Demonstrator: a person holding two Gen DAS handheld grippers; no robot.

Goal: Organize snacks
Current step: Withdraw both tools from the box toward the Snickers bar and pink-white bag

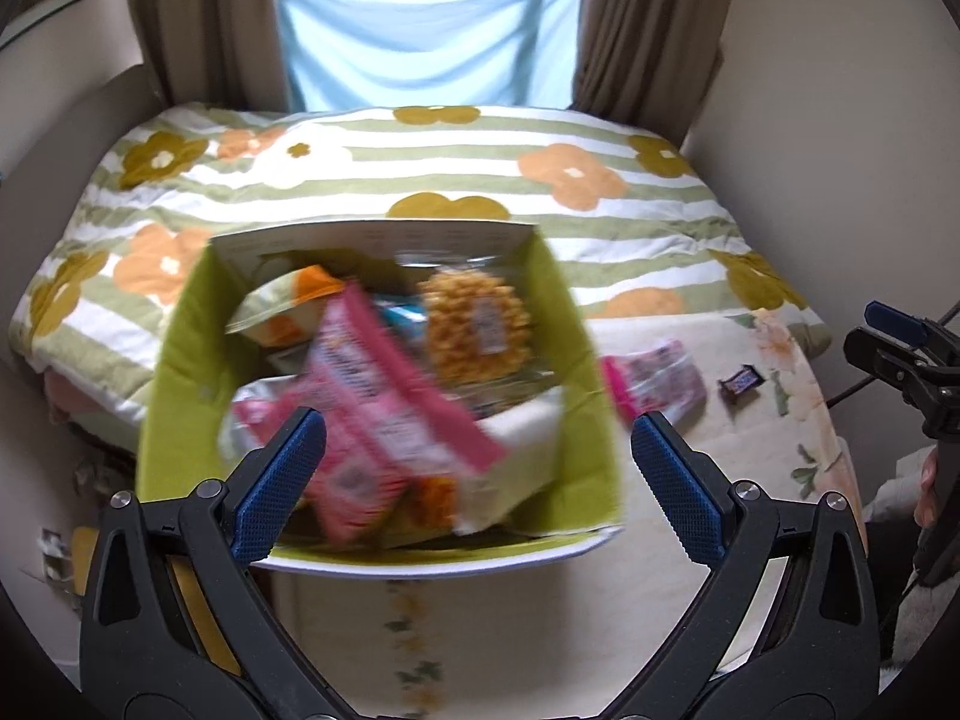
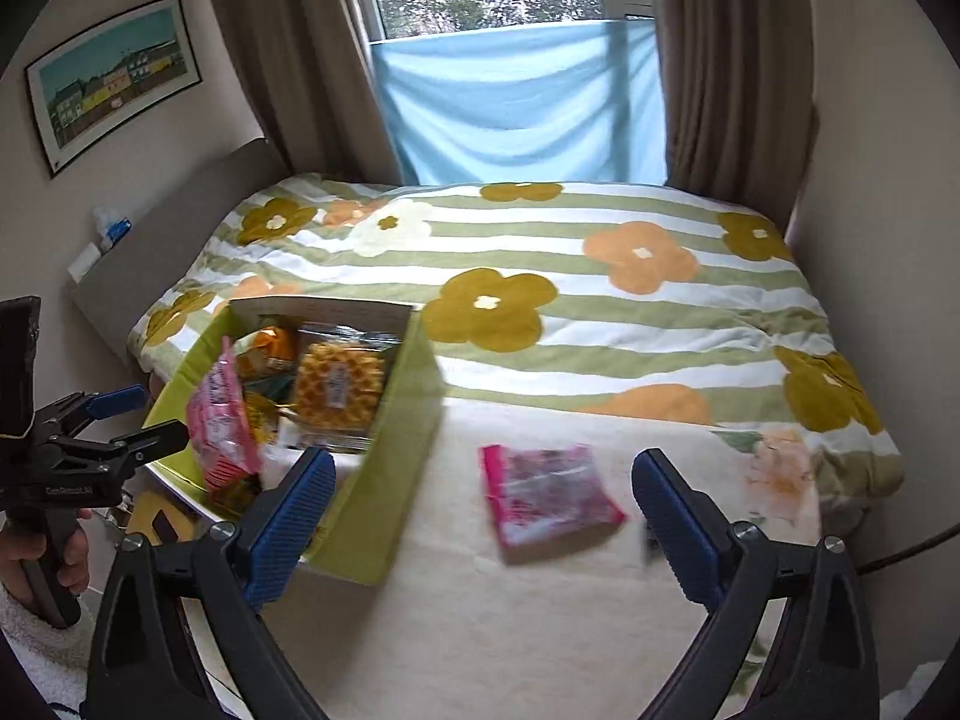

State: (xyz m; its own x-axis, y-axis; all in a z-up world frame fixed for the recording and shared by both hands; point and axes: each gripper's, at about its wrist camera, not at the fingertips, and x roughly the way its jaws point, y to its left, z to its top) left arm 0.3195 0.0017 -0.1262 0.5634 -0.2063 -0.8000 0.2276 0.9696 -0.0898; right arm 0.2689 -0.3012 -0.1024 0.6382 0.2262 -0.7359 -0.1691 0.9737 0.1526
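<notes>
brown curtains (image 2: 282, 60) frame a window with a pale blue cloth (image 2: 516, 102) hung across its lower part, and below it a bed (image 2: 600, 324) wears a green-striped cover with big flowers. a green box (image 1: 180, 360) stands on the cream blanket at the near edge of the bed, packed with snacks: a pink packet (image 1: 384, 408) tilted on top, a bag of yellow waffles (image 1: 474, 324) toward the far side, an orange-and-white bag (image 1: 288, 306) at the far left. just right of the box, apart from it, a pink snack packet (image 2: 546, 492) lies flat on the blanket, and further right a small dark candy bar (image 1: 741, 384). the left hand-held gripper (image 1: 477, 468) hangs wide open above the box, gripping nothing. the right hand-held gripper (image 2: 483, 516) is wide open too and empty, above the loose pink packet.
</notes>
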